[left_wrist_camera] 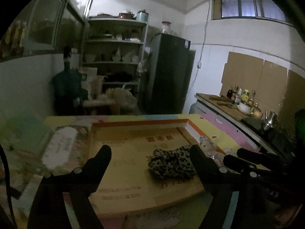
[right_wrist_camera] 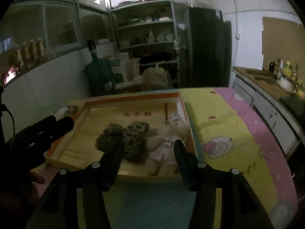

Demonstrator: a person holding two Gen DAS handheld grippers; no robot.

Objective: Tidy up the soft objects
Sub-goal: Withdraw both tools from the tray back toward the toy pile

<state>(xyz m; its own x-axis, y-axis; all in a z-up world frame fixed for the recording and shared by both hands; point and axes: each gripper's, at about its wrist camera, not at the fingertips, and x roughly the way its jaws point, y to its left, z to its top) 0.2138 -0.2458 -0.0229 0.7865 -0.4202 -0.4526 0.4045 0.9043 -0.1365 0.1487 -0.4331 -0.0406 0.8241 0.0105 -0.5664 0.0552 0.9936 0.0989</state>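
While hovering low over the box (left_wrist_camera: 122, 164), left tool (left_wrist_camera: 150, 152) spread wide, pinching nothing. Right tool (right_wrist_camera: 148, 148) likewise spread, empty. Leopard cloth (right_wrist_camera: 125, 137) at frame centre inside box, touching doll (right_wrist_camera: 165, 135) against right wall. Box on bench (right_wrist_camera: 225, 133).

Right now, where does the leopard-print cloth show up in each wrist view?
Left wrist: the leopard-print cloth lies lower centre-right, inside the cardboard tray.
Right wrist: the cloth lies centre-left, beside the doll.
Shared landmark: the dark fridge behind the table.
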